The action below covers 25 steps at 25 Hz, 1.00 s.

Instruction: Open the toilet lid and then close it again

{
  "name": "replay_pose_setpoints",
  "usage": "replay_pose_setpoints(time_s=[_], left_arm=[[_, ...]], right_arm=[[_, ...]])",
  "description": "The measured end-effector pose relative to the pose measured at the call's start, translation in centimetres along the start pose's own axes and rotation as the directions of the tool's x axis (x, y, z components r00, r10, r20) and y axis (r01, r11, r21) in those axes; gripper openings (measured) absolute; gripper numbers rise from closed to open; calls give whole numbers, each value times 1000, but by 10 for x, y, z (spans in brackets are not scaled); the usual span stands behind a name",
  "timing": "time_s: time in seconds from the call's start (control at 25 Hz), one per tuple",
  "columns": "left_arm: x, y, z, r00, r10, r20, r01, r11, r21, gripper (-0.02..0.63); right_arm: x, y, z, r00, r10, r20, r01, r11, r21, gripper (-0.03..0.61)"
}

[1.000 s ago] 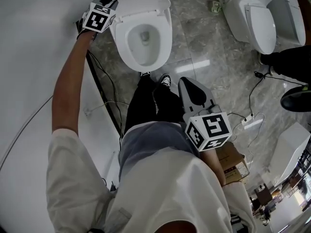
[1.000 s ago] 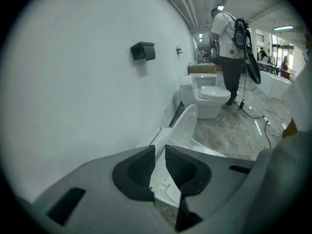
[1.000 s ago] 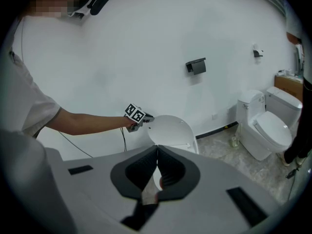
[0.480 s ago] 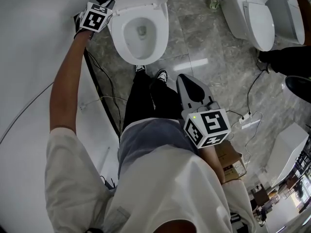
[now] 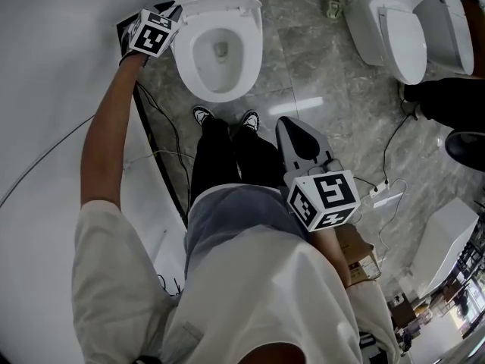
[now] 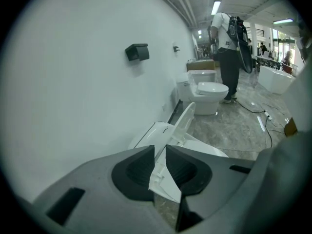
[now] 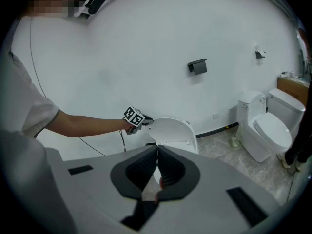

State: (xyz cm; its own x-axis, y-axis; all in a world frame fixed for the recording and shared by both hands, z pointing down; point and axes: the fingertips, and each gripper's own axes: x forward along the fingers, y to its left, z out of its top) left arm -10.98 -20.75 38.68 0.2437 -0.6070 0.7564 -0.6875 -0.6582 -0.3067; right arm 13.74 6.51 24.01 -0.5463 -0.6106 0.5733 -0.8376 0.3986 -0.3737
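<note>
the lid [image 7: 173, 130] stands raised at the back of the toilet [image 5: 254, 48], upper middle of the head view. the left gripper [image 5: 171, 10], upper left, is clamped on the lid's side rim. the right gripper [image 5: 292, 127], lower centre, has its jaws together on nothing, well apart from the toilet. the lid looks like thin, stiff, smooth plastic: light, hinged, likely to slip or slam. the free rim away from the hinge seems the best hold. the head view shows the open bowl but the lid only edge-on. the right gripper view shows its broad face. the left gripper view shows the rim between the pads and a person [image 6: 226, 43] far back.
</note>
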Motion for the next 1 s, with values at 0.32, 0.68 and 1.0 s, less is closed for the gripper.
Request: replay_pose_setpoints(time_s=[0.32,0.68,1.0], left_arm=[[-9,-17,-8,999,34,20,-35,999,30,55],[-15,-38,-21,1000,9,11,-11,995,100,55],[-16,-55,-32,999,11,32,-15,989,148,55]], right_arm=[[3,6,-4,1000,21,-16,-21,1000,-20,11],[8,13,-7,999,40,-33,-41,999,-32,11],[15,16,-15,997,54,-49,-56,998,-28,11]])
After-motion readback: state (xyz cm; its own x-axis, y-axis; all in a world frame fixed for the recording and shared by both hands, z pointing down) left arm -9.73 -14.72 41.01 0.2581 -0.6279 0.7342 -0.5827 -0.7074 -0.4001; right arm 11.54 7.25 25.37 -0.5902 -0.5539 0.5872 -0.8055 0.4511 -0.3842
